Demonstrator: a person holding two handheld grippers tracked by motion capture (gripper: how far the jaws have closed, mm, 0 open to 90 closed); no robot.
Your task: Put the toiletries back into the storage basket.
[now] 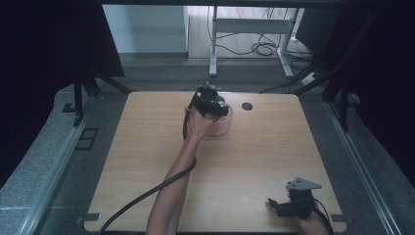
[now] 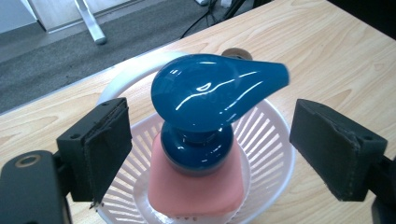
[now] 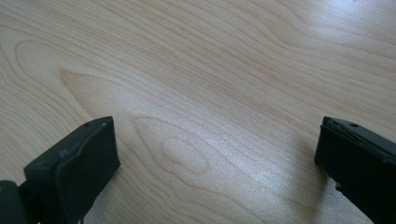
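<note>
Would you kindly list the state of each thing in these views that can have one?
Pump bottle: upright in the basket, blue pump head up, free of the jaws.
Basket: upright on the table, holding the bottle.
Left gripper: open, jaws either side of the pump head, not touching.
Right gripper: open, nothing between its jaws, over bare table.

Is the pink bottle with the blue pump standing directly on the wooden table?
No, the pink bottle stands inside a white slotted basket, between the open left gripper fingers.
</note>
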